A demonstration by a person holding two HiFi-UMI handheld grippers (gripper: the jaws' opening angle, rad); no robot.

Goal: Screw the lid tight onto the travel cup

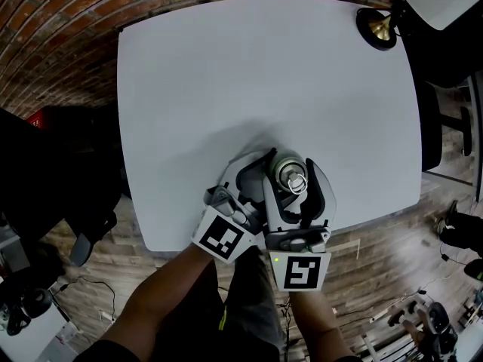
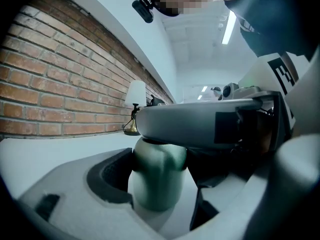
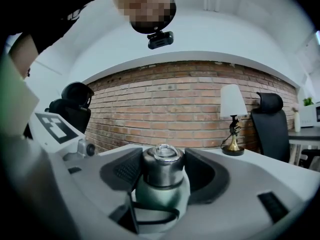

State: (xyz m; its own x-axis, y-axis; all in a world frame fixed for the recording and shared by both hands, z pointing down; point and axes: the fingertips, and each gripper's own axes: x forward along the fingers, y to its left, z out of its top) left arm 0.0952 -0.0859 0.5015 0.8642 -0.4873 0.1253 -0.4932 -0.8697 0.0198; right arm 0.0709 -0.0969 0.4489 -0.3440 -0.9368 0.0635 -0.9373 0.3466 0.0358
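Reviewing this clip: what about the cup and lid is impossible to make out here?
- Lid tightness: threads lie under the lid; right gripper view shows only its outside, clamped by the right gripper.
- Travel cup top: left gripper view, right gripper covers it.
- Travel cup base: head view, left gripper and right gripper cover it.

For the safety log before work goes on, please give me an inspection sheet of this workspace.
Surface: white square table, bare except for the cup and the lamp.
Job's things: pale green travel cup upright near the front edge; silver metal lid sitting on it.
Clutter: small brass lamp with white shade at the far right corner.
Grippers: left gripper shut on the cup body; right gripper shut on the lid.
Cables: black cables loose on the wooden floor.
Surroundings: red brick wall, black office chair.
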